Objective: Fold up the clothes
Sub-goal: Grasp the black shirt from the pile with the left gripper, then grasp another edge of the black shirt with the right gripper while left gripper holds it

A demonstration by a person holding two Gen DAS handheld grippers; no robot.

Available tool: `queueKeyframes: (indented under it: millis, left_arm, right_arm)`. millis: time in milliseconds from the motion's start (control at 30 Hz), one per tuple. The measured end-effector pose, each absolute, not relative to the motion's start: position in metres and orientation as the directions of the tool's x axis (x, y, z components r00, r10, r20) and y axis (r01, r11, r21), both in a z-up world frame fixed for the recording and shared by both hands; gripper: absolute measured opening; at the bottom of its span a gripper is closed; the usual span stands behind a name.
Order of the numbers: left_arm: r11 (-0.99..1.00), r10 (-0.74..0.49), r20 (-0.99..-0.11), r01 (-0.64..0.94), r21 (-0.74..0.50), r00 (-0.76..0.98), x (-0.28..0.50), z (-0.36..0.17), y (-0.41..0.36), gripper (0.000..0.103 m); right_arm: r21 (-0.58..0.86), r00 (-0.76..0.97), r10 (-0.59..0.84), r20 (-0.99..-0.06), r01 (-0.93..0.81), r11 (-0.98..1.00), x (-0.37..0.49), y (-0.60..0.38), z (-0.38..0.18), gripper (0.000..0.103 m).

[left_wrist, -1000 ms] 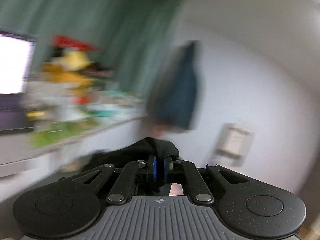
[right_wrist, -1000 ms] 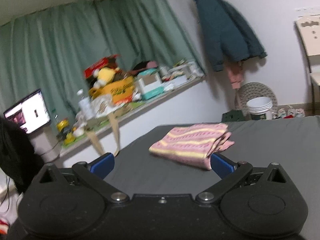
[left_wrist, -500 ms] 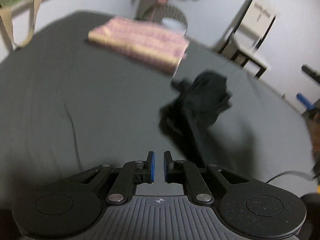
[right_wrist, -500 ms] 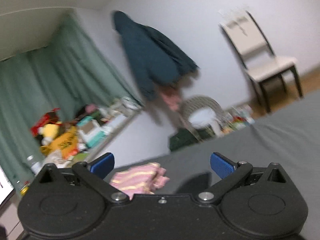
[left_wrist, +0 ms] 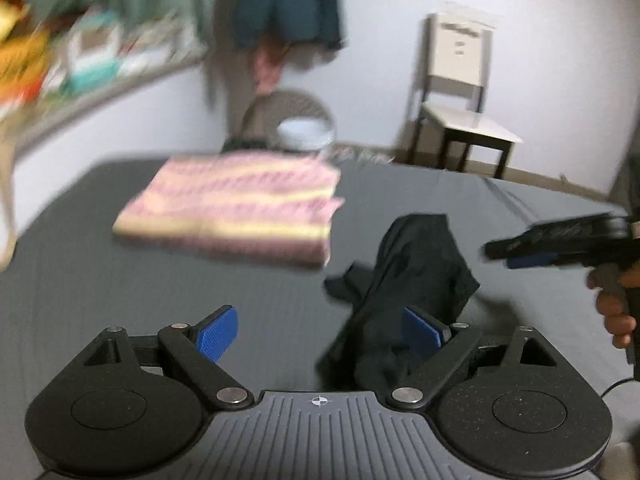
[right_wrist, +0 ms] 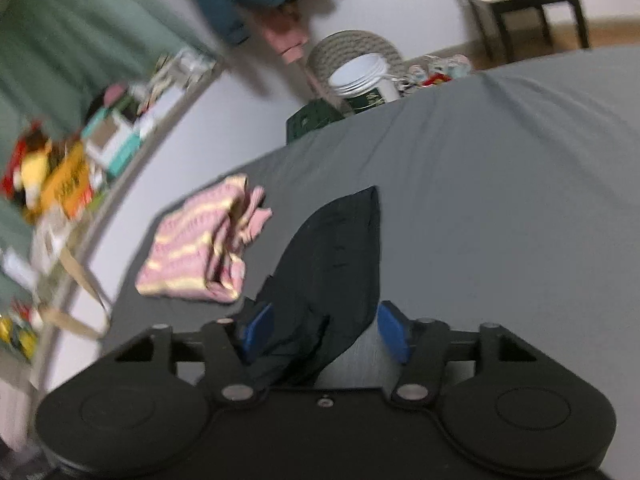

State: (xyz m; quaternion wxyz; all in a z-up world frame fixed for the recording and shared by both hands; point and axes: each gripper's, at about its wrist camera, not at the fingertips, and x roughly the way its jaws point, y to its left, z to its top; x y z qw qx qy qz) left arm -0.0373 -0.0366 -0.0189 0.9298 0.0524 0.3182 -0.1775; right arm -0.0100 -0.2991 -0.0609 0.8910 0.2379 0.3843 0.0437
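Black garment [left_wrist: 412, 276]: crumpled on bed [left_wrist: 120, 288]; striped one [left_wrist: 236, 204] folded. Our left tool [left_wrist: 320, 330], right tool [right_wrist: 322, 330]: both agape, empty. Next, we judge: spreading it flat.

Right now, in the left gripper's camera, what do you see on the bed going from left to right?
Striped folded cloth → crumpled black garment → right gripper, held by a hand at the picture's right edge.
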Motion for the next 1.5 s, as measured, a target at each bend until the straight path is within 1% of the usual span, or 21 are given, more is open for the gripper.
queueKeyframes:
  millis: [100, 167, 233, 300, 367, 400, 433, 500, 533, 667, 733, 800, 900, 967, 1033, 1133, 1267, 1300, 1400, 1467, 1500]
  left_arm:
    - [0.895, -0.37, -0.556, 0.447, 0.002, 0.744, -0.03, -0.031, -0.05, 0.089]
    - [0.878, -0.406, -0.554, 0.479, -0.015, 0.727, -0.029, -0.033, -0.05, 0.089]
    - [0.862, -0.438, -0.562, 0.505, -0.041, 0.702, -0.028, -0.034, -0.047, 0.089]
    - [0.845, -0.469, -0.568, 0.53, -0.068, 0.676, -0.028, -0.034, -0.044, 0.089]
    - [0.827, -0.5, -0.573, 0.554, -0.094, 0.649, -0.028, -0.035, -0.042, 0.089]
    - [0.818, -0.515, -0.575, 0.565, -0.108, 0.636, -0.027, -0.035, -0.04, 0.089]
    - [0.808, -0.53, -0.577, 0.576, -0.121, 0.622, -0.027, -0.036, -0.039, 0.089]
    - [0.788, -0.559, -0.58, 0.598, -0.148, 0.593, -0.027, -0.037, -0.036, 0.089]
    - [0.777, -0.573, -0.581, 0.608, -0.161, 0.578, -0.027, -0.037, -0.035, 0.089]
    - [0.736, -0.619, -0.585, 0.647, -0.199, 0.525, -0.028, -0.039, -0.031, 0.089]
    - [0.726, -0.616, -0.593, 0.666, -0.17, 0.519, -0.035, -0.043, -0.035, 0.089]
    - [0.704, -0.603, -0.603, 0.704, -0.094, 0.523, -0.046, -0.047, -0.045, 0.089]
    - [0.628, -0.619, -0.619, 0.778, -0.02, 0.484, -0.063, -0.05, -0.057, 0.089]
    - [0.581, -0.641, -0.612, 0.814, 0.007, 0.463, -0.076, -0.048, -0.062, 0.089]
    - [0.568, -0.646, -0.58, 0.82, 0.07, 0.497, -0.09, -0.044, -0.069, 0.089]
    - [0.622, -0.611, -0.467, 0.752, 0.216, 0.639, -0.114, -0.041, -0.085, 0.089]
    - [0.691, -0.512, -0.329, 0.608, 0.391, 0.793, -0.142, -0.037, -0.118, 0.089]
    - [0.694, -0.489, -0.319, 0.584, 0.421, 0.812, -0.147, -0.037, -0.126, 0.089]
    - [0.696, -0.38, -0.342, 0.509, 0.506, 0.86, -0.156, -0.047, -0.145, 0.089]
    - [0.693, -0.319, -0.351, 0.469, 0.548, 0.88, -0.158, -0.054, -0.152, 0.082]
    - [0.694, -0.297, -0.354, 0.455, 0.558, 0.887, -0.158, -0.056, -0.153, 0.07]
  right_arm:
    - [0.263, 0.707, 0.256, -0.66, -0.101, 0.959, 0.009, -0.266, -0.064, 0.054]
    - [0.14, 0.707, 0.27, -0.654, -0.237, 0.961, 0.023, -0.25, -0.067, 0.053]
    - [0.106, 0.72, 0.264, -0.641, -0.258, 0.96, 0.036, -0.246, -0.071, 0.05]
    - [0.133, 0.701, 0.288, -0.653, -0.268, 0.954, 0.045, -0.249, -0.078, 0.049]
    - [0.163, 0.67, 0.317, -0.671, -0.283, 0.945, 0.055, -0.249, -0.088, 0.037]
    - [0.176, 0.665, 0.335, -0.668, -0.296, 0.939, 0.053, -0.249, -0.09, 0.02]
    - [0.189, 0.661, 0.354, -0.661, -0.309, 0.932, 0.051, -0.25, -0.092, 0.016]
    - [0.217, 0.663, 0.4, -0.633, -0.344, 0.914, 0.041, -0.252, -0.091, 0.014]
    - [0.227, 0.658, 0.429, -0.618, -0.373, 0.9, 0.034, -0.25, -0.087, 0.003]
    - [0.195, 0.565, 0.499, -0.657, -0.512, 0.837, -0.015, -0.23, -0.063, 0.004]
    - [0.195, 0.519, 0.509, -0.687, -0.543, 0.817, -0.036, -0.218, -0.06, 0.004]
    - [0.192, 0.476, 0.507, -0.719, -0.565, 0.802, -0.055, -0.208, -0.061, 0.004]
    - [0.207, 0.458, 0.505, -0.731, -0.557, 0.805, -0.077, -0.207, -0.056, 0.004]
    - [0.274, 0.467, 0.507, -0.724, -0.48, 0.834, -0.08, -0.217, -0.054, 0.004]
    - [0.417, 0.481, 0.552, -0.681, -0.365, 0.832, -0.073, -0.237, -0.055, 0.004]
    - [0.569, 0.499, 0.619, -0.607, -0.27, 0.777, -0.063, -0.25, -0.063, 0.004]
    - [0.739, 0.535, 0.682, -0.498, -0.15, 0.657, -0.051, -0.268, -0.074, 0.004]
    - [0.775, 0.546, 0.694, -0.469, -0.121, 0.62, -0.048, -0.272, -0.076, 0.004]
    - [0.87, 0.584, 0.717, -0.381, -0.037, 0.492, -0.038, -0.285, -0.084, 0.004]
    - [0.918, 0.613, 0.722, -0.321, 0.016, 0.395, -0.032, -0.293, -0.09, 0.004]
    - [0.938, 0.628, 0.722, -0.292, 0.04, 0.344, -0.029, -0.298, -0.092, 0.004]
